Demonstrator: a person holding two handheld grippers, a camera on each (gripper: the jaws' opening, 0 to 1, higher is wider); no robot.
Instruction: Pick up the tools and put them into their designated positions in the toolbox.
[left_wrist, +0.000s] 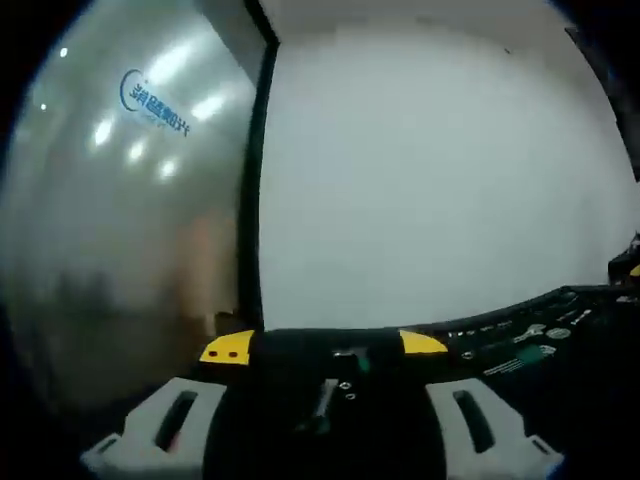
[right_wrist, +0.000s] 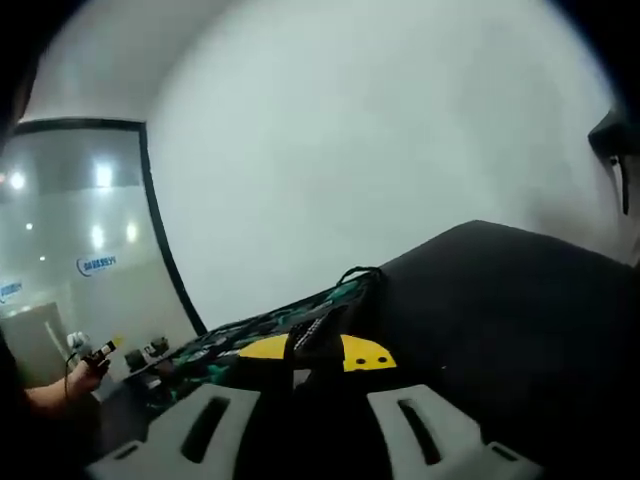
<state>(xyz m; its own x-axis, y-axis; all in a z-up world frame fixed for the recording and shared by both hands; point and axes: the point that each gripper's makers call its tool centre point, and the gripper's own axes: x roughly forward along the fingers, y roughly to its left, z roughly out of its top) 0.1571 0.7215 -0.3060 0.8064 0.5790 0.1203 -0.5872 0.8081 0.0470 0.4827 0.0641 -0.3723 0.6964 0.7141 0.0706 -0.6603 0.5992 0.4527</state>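
Toolbox (left_wrist: 520, 345) low at right of left gripper view, black with yellow latches, tools in slots. Left claw (left_wrist: 325, 425) spread apart, holding nothing. Right claw (right_wrist: 315, 425) also apart, empty, over the toolbox edge, probably ready for reaching.

A dark surface (left_wrist: 580, 400) lies low in the left gripper view, carrying a black toolbox (left_wrist: 520, 345) with yellow latches (left_wrist: 227, 349) and tools slotted inside. In the right gripper view the toolbox (right_wrist: 280, 335) sits ahead.
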